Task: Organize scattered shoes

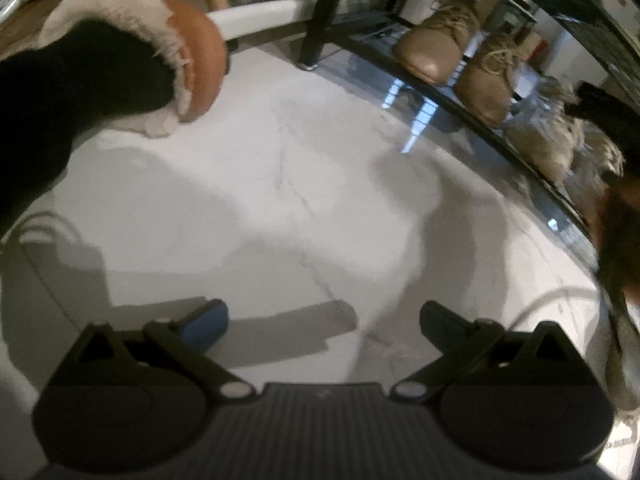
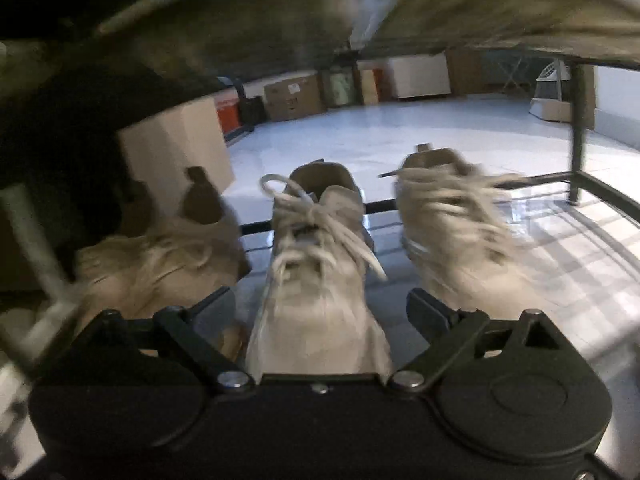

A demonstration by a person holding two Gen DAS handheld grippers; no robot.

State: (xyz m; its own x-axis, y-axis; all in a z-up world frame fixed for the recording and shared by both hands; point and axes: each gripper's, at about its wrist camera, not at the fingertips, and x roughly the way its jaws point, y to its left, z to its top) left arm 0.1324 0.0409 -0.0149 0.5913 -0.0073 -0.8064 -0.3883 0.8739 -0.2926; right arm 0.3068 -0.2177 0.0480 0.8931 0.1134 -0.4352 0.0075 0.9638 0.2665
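White tile floor (image 1: 304, 184) fills most of the left wrist view; black-framed shoe rack (image 1: 472, 108) with a glass shelf runs along its right side, holding two tan lace-up boots (image 1: 452, 64) side by side. Fleece-lined brown slipper (image 1: 160, 60) lies on the floor upper left, well apart from the rack. Left gripper (image 1: 324, 320) hangs over bare floor, jaws spread wide, holding nothing. Right wrist view is on the rack shelf (image 2: 560, 236): three pale lace-up sneakers in a row, blurred. Right gripper (image 2: 320, 312) is spread around the toe of the middle sneaker (image 2: 320, 264); can't tell whether the fingers touch it. Cardboard box (image 2: 176, 152) behind, left.
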